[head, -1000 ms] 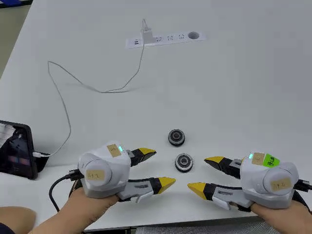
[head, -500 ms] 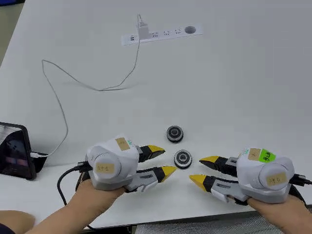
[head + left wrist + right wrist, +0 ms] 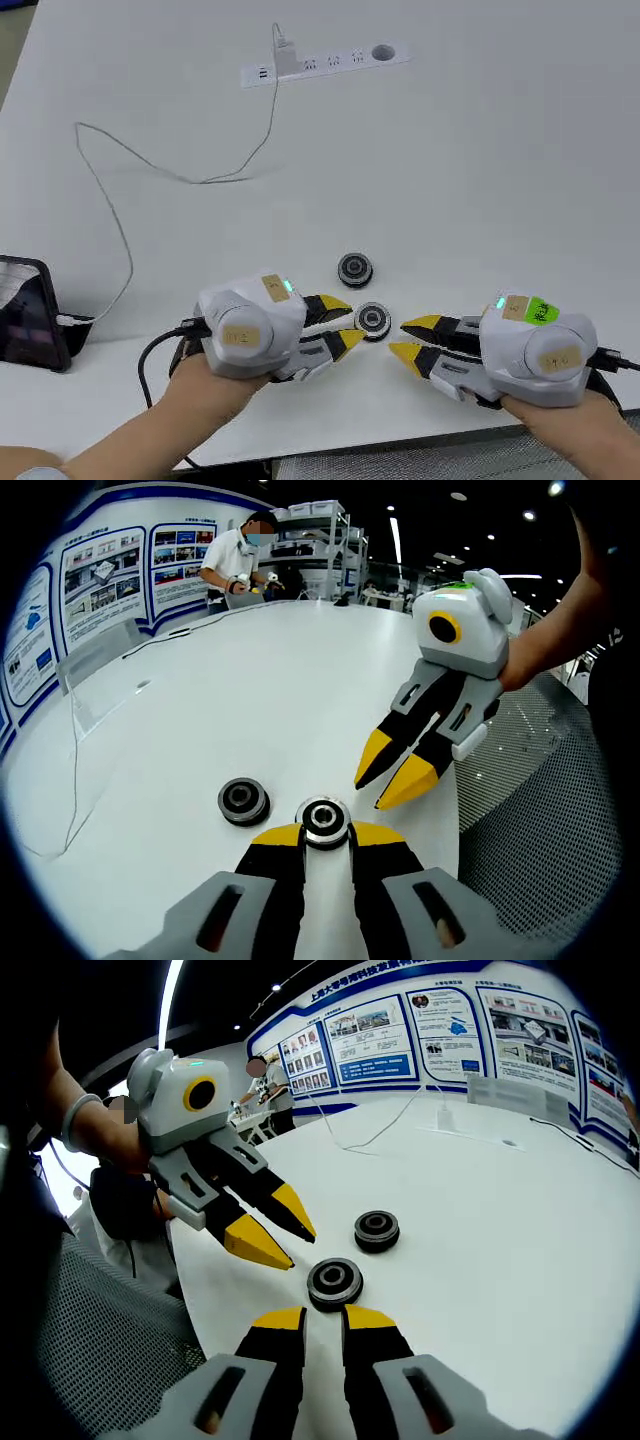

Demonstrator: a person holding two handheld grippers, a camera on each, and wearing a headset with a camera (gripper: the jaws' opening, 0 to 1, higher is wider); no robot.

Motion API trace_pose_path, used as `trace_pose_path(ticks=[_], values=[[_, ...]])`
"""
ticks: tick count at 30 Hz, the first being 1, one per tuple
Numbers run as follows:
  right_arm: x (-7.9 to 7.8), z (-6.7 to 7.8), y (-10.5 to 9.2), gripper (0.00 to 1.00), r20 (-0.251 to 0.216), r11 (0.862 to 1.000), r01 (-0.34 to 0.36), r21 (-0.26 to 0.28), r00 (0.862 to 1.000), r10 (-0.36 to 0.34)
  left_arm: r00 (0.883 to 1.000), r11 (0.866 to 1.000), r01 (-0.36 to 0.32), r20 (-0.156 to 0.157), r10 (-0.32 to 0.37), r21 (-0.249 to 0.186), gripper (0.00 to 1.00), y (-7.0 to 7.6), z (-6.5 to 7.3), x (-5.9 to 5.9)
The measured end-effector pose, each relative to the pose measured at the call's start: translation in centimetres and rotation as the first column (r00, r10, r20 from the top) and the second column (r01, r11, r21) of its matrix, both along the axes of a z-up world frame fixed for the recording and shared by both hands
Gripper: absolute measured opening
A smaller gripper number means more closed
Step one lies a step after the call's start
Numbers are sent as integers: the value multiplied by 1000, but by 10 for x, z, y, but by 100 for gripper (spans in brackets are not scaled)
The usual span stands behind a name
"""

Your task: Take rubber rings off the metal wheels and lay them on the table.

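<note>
Near wheel (image 3: 373, 319) sits on the white desk (image 3: 480, 180), with the second wheel (image 3: 355, 269) just behind it. Blue-edged wall posters (image 3: 445, 1020) and the gripper stickers are too small to read. The left hand-held gripper (image 3: 346, 321) is open narrow, tips right at the near wheel. The right hand-held gripper (image 3: 404, 338) is also open narrow, just beside that wheel and not touching.

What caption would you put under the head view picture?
Left gripper and right gripper face the nearer metal wheel on a white table, second wheel just behind.

Left tool (image 3: 343, 321), right tool (image 3: 412, 338): jaws apart, tips facing.
</note>
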State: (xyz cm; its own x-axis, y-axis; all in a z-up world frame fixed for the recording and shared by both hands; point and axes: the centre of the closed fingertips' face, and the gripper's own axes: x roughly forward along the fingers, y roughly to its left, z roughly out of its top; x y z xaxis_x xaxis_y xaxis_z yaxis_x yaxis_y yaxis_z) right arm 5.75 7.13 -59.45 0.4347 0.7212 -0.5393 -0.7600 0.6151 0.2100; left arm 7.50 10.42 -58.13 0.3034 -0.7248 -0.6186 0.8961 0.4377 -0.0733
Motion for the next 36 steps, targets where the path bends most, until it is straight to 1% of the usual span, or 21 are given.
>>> trace_pose_path(ticks=[4,9,17,22,29,36], values=[[0,-1,0,14,-2,1000,4,1,1000,-4,1000,1000,22,14,-22,18,16,-6,-2,2],[0,-2,-1,14,-4,1000,7,5,1000,-7,998,998,51,28,-52,42,16,-12,-4,2],[1,-2,-4,14,-7,1000,18,10,1000,-18,997,996,69,29,-71,58,17,-16,-10,3],[1,-3,-4,14,-9,1000,25,14,1000,-25,996,994,75,34,-78,73,15,-18,-15,6],[2,-3,-4,14,-14,999,31,19,999,-31,995,991,90,36,-94,94,15,-20,-17,5],[3,-5,-4,14,-19,999,34,21,999,-34,995,992,88,38,-92,91,13,-21,-17,8]])
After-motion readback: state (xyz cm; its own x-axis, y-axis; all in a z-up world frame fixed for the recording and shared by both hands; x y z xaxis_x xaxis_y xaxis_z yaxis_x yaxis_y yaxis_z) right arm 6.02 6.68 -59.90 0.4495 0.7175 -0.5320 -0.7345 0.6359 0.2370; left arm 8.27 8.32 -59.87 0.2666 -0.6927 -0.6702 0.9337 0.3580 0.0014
